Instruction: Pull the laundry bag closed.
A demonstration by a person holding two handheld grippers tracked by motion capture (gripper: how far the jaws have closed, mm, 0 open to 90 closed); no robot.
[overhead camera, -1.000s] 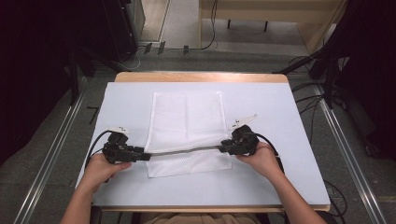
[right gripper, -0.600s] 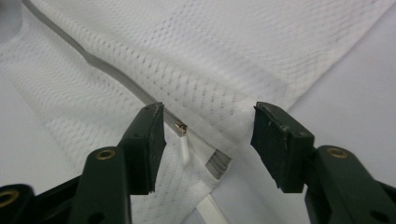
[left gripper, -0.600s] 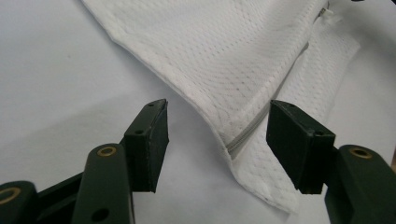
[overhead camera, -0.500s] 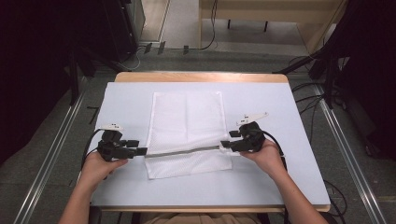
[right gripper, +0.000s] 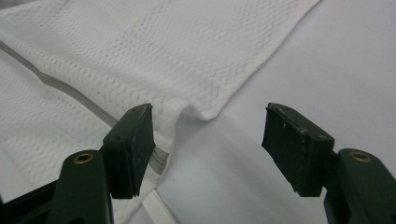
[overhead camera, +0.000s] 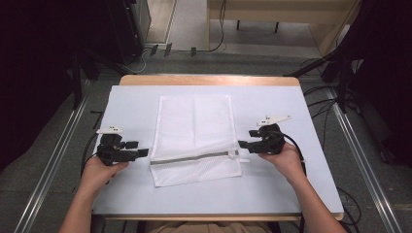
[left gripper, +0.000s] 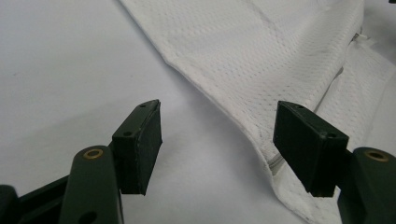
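Note:
A white mesh bag [overhead camera: 194, 121] lies flat in the middle of the pale table cover [overhead camera: 131, 107], with a grey zipper [overhead camera: 194, 158] running across its near part. My left gripper [overhead camera: 142, 153] rests on the table just off the bag's left edge. My right gripper [overhead camera: 241, 144] sits just off the right edge, by the zipper's end. In the left gripper view the jaws [left gripper: 219, 130] stand wide apart, with the bag's edge [left gripper: 243, 107] flat on the table beyond them. The right gripper [right gripper: 212, 135] is open too, over the bag's hem [right gripper: 201, 109]. Both have just been opening; nothing is pinched.
The table's wooden far edge [overhead camera: 209, 80] shows behind the cover. Bare cover lies on both sides of the bag and in front of it. Metal rails [overhead camera: 53, 160] and cables [overhead camera: 340, 111] run along the floor beside the table.
Both grippers have let go of the bag at the zipper's ends and drawn outward, left one to the left, right one to the right. The bag now lies loose and flat.

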